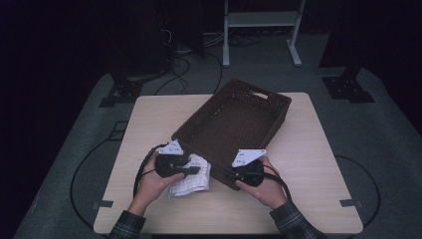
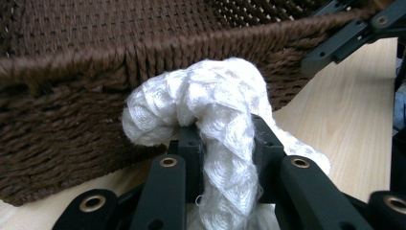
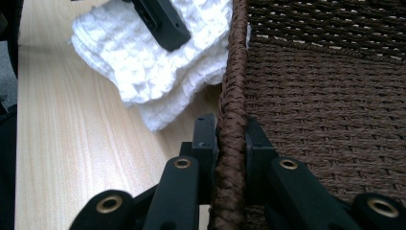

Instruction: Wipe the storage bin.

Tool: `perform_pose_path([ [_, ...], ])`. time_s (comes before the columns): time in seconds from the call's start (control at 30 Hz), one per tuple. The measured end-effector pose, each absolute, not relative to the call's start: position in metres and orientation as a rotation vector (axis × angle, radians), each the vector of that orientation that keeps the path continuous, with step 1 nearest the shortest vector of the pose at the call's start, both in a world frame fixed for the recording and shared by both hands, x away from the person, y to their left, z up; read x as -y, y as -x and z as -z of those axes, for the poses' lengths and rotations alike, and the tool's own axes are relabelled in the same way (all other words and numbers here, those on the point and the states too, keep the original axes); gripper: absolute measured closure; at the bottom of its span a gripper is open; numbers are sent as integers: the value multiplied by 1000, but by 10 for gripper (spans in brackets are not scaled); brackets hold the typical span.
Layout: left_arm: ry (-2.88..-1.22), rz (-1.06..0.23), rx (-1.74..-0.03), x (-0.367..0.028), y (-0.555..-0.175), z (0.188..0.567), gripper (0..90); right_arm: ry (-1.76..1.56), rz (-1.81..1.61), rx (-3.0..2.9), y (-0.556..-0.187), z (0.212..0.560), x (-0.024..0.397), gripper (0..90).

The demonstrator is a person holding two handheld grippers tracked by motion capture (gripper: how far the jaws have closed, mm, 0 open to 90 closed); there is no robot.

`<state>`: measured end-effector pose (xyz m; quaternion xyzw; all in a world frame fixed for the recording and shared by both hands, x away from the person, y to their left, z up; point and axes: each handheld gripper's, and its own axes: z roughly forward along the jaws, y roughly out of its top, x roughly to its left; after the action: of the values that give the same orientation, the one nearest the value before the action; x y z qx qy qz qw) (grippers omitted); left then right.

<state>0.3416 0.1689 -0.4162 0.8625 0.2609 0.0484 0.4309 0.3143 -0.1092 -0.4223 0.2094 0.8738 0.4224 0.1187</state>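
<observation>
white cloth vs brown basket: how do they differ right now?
The white cloth is soft and bunched; the brown basket is stiff, woven and keeps its box shape. The cloth is far smaller than the basket. The left gripper pinches a fold of cloth; the right gripper clamps the basket's rim. Shared: each is gripped, side by side on the table.

High view: overhead, facing forward-down on desk (image 1: pixel 298 164). Gripper views — close along the jaws; both share basket (image 1: pixel 234 119) wall and towel (image 1: pixel 191 181).

No writing, label, brand, number or sign could be read anywhere in these views, on any surface that showed
</observation>
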Motion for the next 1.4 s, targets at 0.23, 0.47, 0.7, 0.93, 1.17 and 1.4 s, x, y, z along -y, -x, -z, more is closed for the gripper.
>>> perform_pose_path([
  [0.23, -2080, -134, -610, -174, -336, 402, 710, -615, -1236, -2555, -314, 422, 109, 789],
  [0.47, -2067, -117, -598, -173, -335, 401, 710, -617, -1235, -2556, -314, 422, 109, 788],
  [0.7, -2085, -100, -599, -170, -337, 406, 711, -642, -1275, -2584, -318, 418, 113, 727],
  [0.93, -2090, -103, -594, -168, -335, 405, 711, -634, -1313, -2559, -313, 402, 126, 739],
  [1.17, -2079, -123, -549, -164, -328, 397, 711, -637, -1337, -2572, -307, 399, 140, 782],
  [1.4, -2085, -112, -523, -156, -326, 396, 711, -657, -1359, -2568, -307, 401, 136, 791],
])
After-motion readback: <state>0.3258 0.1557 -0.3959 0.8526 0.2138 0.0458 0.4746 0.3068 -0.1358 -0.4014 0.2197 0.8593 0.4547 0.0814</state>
